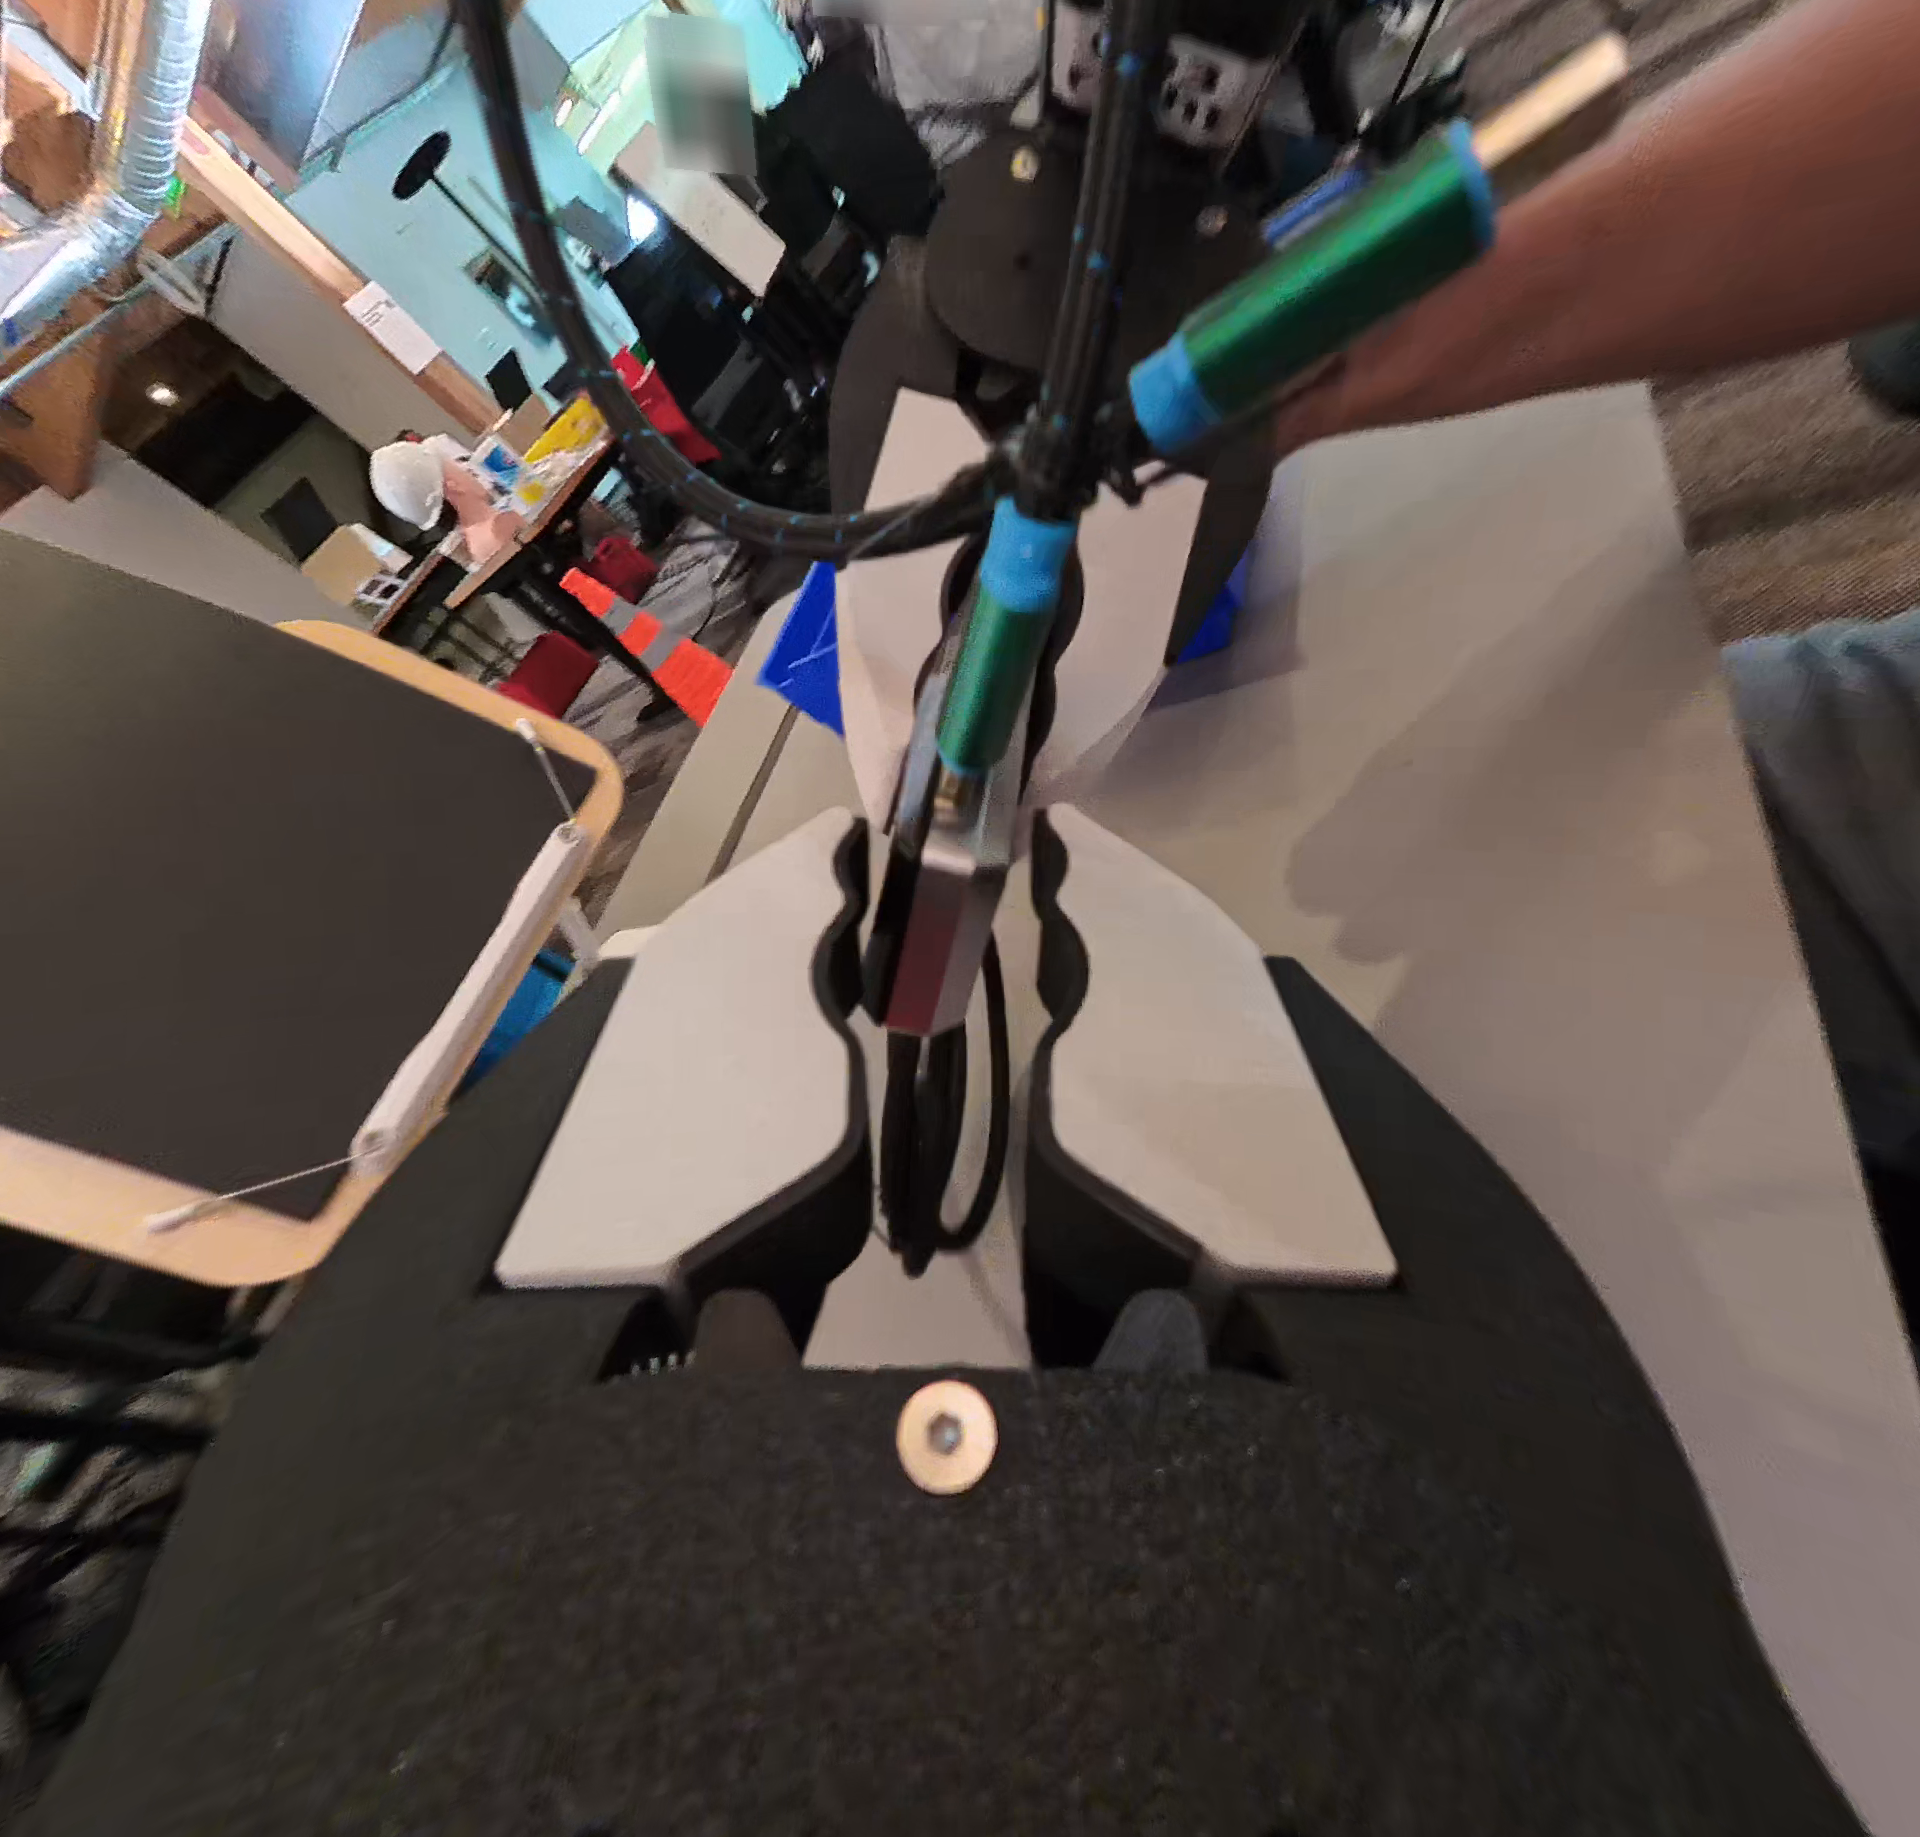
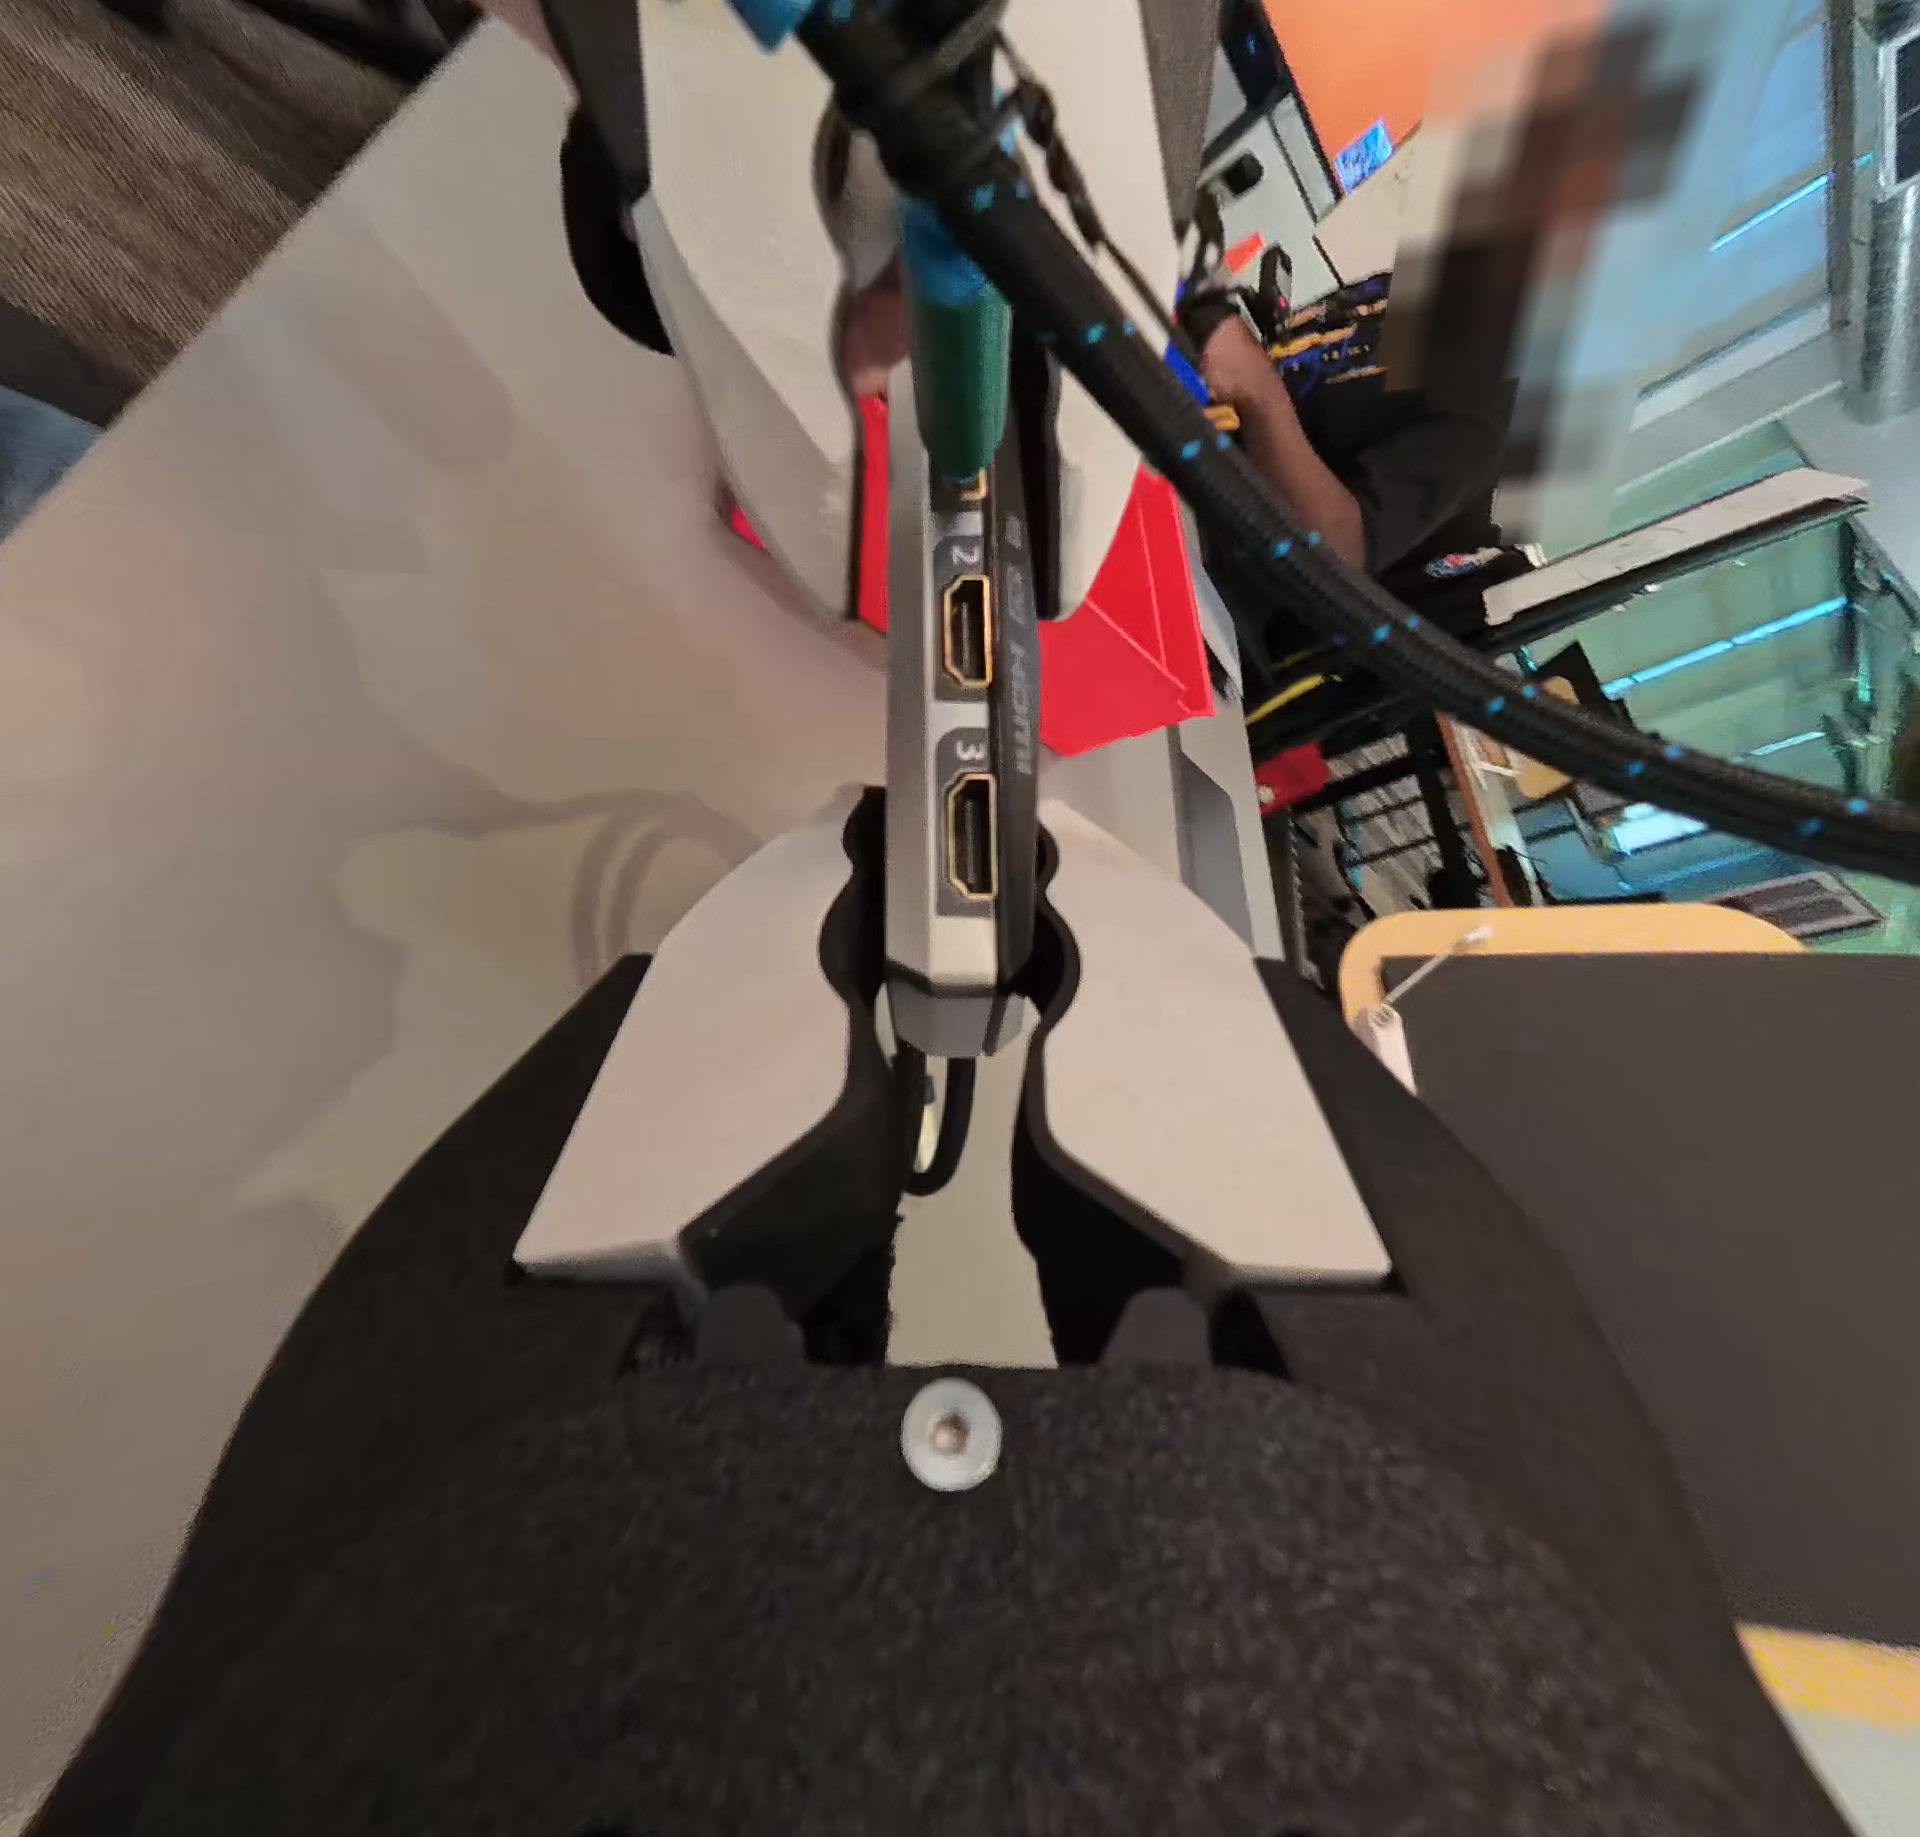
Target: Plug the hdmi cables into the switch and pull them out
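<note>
The right gripper [image 2: 956,956] has narrow jaws clamped on the switch [image 2: 935,748], which is held above the table [image 2: 416,540]. The left gripper [image 1: 951,956] brackets its far end narrowly (I cannot tell if it grips). A green plug [image 2: 961,385] sits in the end port. It should be pulled straight along the port axis, with the switch held steady.

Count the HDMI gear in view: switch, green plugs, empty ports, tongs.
HDMI switch: 1
green HDMI plugs: 2, one seated in the switch, one loose
empty ports: 2
tongs: 2, left, right
Total: 7
</note>
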`<state>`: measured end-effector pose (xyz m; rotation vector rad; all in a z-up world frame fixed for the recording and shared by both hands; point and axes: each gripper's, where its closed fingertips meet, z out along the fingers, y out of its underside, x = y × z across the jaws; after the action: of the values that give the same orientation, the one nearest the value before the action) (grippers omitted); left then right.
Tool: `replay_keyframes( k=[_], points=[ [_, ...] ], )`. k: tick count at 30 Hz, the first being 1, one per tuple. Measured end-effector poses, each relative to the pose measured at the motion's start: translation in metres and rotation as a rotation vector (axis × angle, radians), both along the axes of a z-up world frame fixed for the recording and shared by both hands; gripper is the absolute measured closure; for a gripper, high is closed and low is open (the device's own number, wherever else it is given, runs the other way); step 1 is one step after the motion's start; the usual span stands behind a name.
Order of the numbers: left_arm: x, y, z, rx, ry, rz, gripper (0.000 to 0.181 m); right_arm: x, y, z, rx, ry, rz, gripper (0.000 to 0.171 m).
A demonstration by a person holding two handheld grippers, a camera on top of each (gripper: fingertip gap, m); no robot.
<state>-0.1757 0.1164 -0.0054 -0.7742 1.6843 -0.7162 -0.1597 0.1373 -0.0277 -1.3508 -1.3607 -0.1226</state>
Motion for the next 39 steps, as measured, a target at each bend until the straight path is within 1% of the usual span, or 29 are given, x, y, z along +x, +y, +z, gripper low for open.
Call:
replay_keyframes(
  k=[1, 4, 6, 7, 8, 10, 13, 17, 20, 23, 26, 27, 29, 32, 35, 37, 39],
  points=[
    [-0.002, 0.000, 0.000, -0.028, -0.001, -0.014, 0.147, -0.001, -0.002, 0.001, -0.017, 0.035, 0.022, 0.148],
    [-0.002, 0.000, -0.008, -0.061, 0.032, -0.033, 0.145, -0.007, -0.011, 0.004, -0.079, 0.118, 0.107, 0.149],
    [0.002, 0.002, -0.016, -0.017, 0.056, -0.014, 0.147, -0.015, -0.017, 0.005, -0.094, 0.134, 0.150, 0.149],
    [0.003, 0.002, -0.019, 0.024, 0.061, 0.000, 0.151, -0.018, -0.018, 0.004, -0.094, 0.123, 0.161, 0.148],
    [0.004, 0.002, -0.021, 0.066, 0.062, 0.004, 0.159, -0.019, -0.017, 0.003, -0.083, 0.100, 0.148, 0.148],
    [0.006, 0.002, -0.021, 0.090, 0.051, 0.018, 0.160, -0.017, -0.017, 0.004, -0.069, 0.087, 0.142, 0.148],
    [0.009, 0.005, -0.025, 0.094, 0.090, 0.051, 0.160, -0.013, -0.015, -0.001, -0.107, 0.105, 0.131, 0.148],
    [0.009, 0.022, -0.034, 0.154, 0.142, 0.130, 0.160, 0.006, -0.009, -0.005, -0.070, 0.049, 0.060, 0.144],
    [0.007, 0.024, -0.036, 0.135, 0.142, 0.139, 0.160, 0.010, -0.009, -0.005, -0.084, 0.033, 0.044, 0.150],
    [0.007, 0.027, -0.035, 0.160, 0.148, 0.167, 0.159, 0.011, -0.005, -0.007, -0.094, -0.018, 0.013, 0.151],
    [0.010, 0.014, -0.026, 0.119, 0.104, 0.112, 0.156, 0.003, -0.005, -0.007, -0.023, -0.049, 0.028, 0.151],
    [0.012, 0.010, -0.026, 0.134, 0.104, 0.099, 0.154, -0.002, -0.005, -0.010, -0.023, -0.066, 0.037, 0.151],
    [0.013, 0.011, -0.025, 0.214, 0.088, 0.115, 0.155, -0.003, -0.004, -0.008, 0.021, -0.092, 0.027, 0.151],
    [0.013, 0.010, -0.026, 0.210, 0.087, 0.117, 0.156, -0.005, -0.009, -0.006, -0.017, -0.041, 0.060, 0.151],
    [0.017, 0.020, -0.033, 0.296, 0.122, 0.196, 0.158, 0.001, 0.000, -0.015, -0.074, -0.049, 0.007, 0.150],
    [0.022, 0.025, -0.036, 0.294, 0.133, 0.221, 0.158, 0.006, 0.006, -0.018, -0.112, -0.008, -0.025, 0.149],
    [0.027, 0.036, -0.035, 0.319, 0.124, 0.261, 0.158, 0.020, 0.011, -0.018, -0.106, -0.006, -0.092, 0.148]
  ],
)
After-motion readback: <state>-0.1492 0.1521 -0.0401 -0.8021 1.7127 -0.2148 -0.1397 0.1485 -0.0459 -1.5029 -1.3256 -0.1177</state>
